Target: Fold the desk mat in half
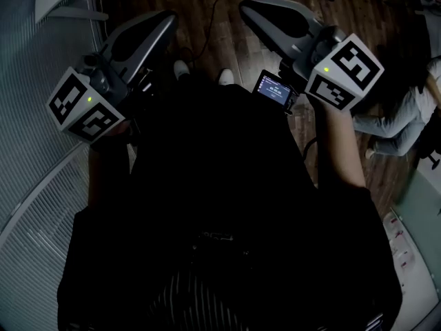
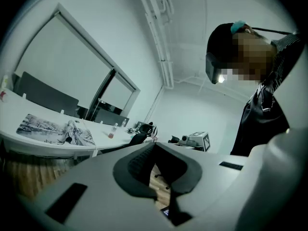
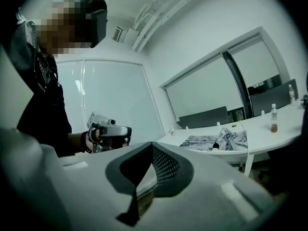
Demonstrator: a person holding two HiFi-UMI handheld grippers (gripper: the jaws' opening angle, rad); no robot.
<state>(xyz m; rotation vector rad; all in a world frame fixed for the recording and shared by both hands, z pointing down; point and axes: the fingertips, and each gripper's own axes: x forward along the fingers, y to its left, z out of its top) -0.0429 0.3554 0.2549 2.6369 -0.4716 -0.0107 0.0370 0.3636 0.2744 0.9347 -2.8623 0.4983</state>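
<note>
The desk mat (image 2: pixel 55 129), a grey printed sheet, lies rumpled on a long white table (image 2: pixel 14 110) some way off; in the right gripper view the desk mat (image 3: pixel 216 139) rests on the same table (image 3: pixel 274 136). Neither gripper is near it. My left gripper (image 1: pixel 169 18) and right gripper (image 1: pixel 244 7) are held up in front of my dark-clothed body, over the wood floor. The left gripper's (image 2: pixel 155 143) jaws meet at the tips with nothing between them. The right gripper's (image 3: pixel 152 143) jaws are likewise shut and empty. The right gripper view shows my hand holding the left gripper (image 3: pixel 108 131).
A small lit screen (image 1: pixel 274 88) is fixed by the right gripper. Another person (image 1: pixel 406 109) sits on the floor at the right. A ribbed glass wall (image 1: pixel 27 116) runs along the left. Bottles (image 2: pixel 113 130) (image 3: pixel 273 117) and dark chairs (image 3: pixel 204 117) stand at the table.
</note>
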